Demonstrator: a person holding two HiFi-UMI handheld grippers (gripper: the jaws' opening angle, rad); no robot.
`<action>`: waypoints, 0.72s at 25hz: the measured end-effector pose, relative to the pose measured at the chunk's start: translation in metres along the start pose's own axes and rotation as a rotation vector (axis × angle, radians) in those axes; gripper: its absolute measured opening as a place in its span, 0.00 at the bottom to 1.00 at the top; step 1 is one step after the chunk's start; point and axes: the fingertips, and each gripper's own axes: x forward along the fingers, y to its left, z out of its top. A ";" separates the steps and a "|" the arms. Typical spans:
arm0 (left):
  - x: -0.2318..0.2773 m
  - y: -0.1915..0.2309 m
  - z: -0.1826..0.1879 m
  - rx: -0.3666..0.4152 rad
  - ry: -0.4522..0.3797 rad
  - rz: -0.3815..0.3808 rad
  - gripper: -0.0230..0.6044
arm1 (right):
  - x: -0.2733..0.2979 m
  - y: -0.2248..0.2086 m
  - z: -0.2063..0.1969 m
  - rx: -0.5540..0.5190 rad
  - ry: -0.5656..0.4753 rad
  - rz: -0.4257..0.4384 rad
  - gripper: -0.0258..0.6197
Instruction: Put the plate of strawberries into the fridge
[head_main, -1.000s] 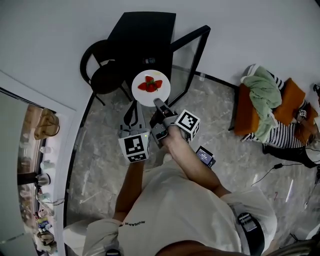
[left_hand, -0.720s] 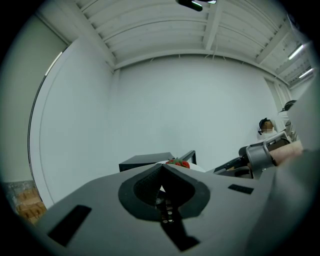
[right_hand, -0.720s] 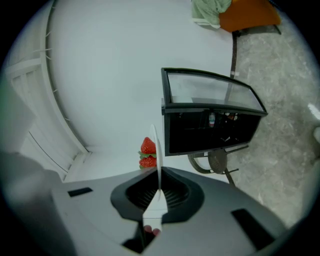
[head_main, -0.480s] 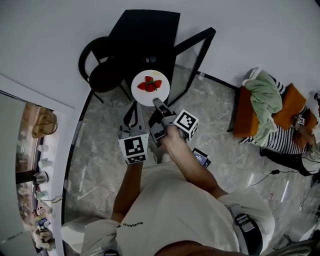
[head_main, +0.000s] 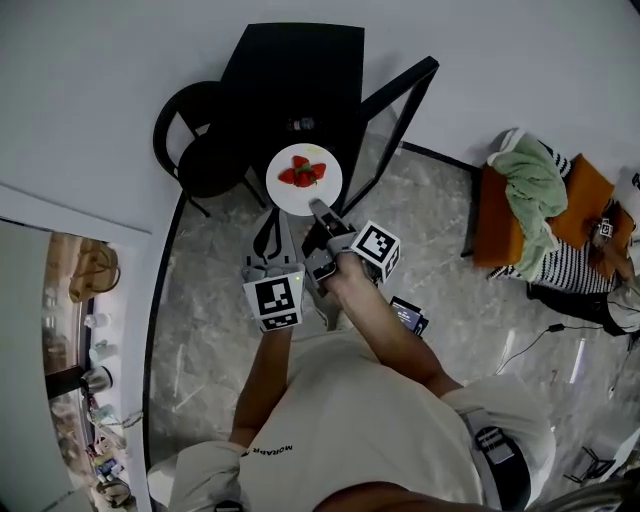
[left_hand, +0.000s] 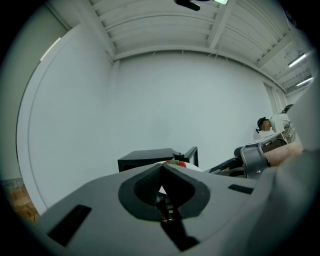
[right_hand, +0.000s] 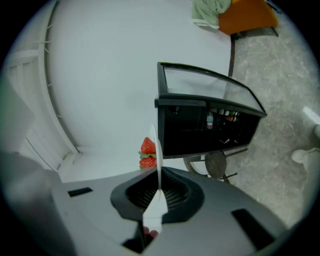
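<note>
A white plate (head_main: 305, 180) with a few red strawberries (head_main: 303, 173) hangs in front of the small black fridge (head_main: 290, 75), whose glass door (head_main: 400, 110) stands open. My right gripper (head_main: 318, 209) is shut on the plate's near rim. In the right gripper view the plate (right_hand: 158, 160) runs edge-on out of the right gripper (right_hand: 159, 192), with the strawberries (right_hand: 148, 152) to its left and the fridge (right_hand: 200, 125) behind. My left gripper (head_main: 268, 240) sits lower left of the plate, shut and empty. In its own view the left gripper (left_hand: 162, 172) points at the strawberries (left_hand: 176, 162).
A black round chair (head_main: 200, 150) stands left of the fridge. Bottles (right_hand: 210, 120) are on a fridge shelf. An orange seat piled with clothes (head_main: 530, 200) stands at the right. The floor is grey marble, and a white wall runs behind the fridge.
The plate stays in the right gripper at almost the same place before the open fridge. The head view has drifted slightly.
</note>
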 end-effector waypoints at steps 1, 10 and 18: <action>0.004 0.005 -0.001 0.000 0.002 -0.006 0.04 | 0.006 -0.001 -0.001 0.002 -0.006 -0.003 0.07; 0.037 0.033 -0.011 0.020 0.003 -0.067 0.04 | 0.047 -0.012 0.002 -0.007 -0.055 -0.022 0.07; 0.060 0.040 -0.026 0.017 0.011 -0.100 0.04 | 0.067 -0.024 0.008 -0.002 -0.079 -0.049 0.07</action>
